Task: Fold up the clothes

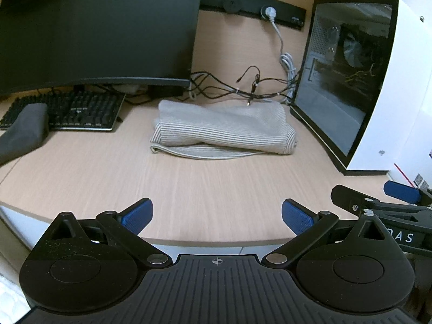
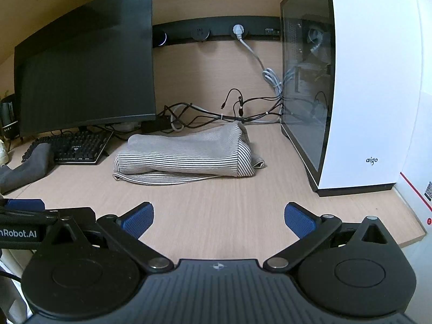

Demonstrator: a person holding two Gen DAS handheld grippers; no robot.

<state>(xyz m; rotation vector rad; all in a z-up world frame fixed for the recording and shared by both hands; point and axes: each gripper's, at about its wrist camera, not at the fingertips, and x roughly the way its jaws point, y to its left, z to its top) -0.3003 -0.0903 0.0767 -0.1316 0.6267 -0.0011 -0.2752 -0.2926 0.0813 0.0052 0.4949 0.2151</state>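
Two tools hang side by side over the near edge of the desk [image 1: 216, 189], each with its blue-padded jaws spread wide and nothing between them: the left tool [image 1: 216, 216] and the right tool [image 2: 218, 217]. In the left wrist view the right tool shows as a dark frame at the lower right, and in the right wrist view the left one lies at the lower left. Ahead of both tools, past a stretch of bare pale wood, lies the striped garment [image 1: 221, 131], folded into a flat bundle with a loose lower layer showing along its near edge; it rests on the desk, well apart from either tool. To the left of it and a little farther on, a grey cloth [image 1: 25, 132] lies over the near end of a black keyboard [image 1: 81, 110]. To the right of the garment stands a white computer case [image 2: 378, 94] with a glass side panel. Beyond the garment a tangle of dark cables [image 1: 243, 89] runs along the desk, and behind the keyboard rises a dark monitor [image 1: 94, 27]. Farthest back, a black socket strip [image 2: 216, 32] holds a pale plug and cord.
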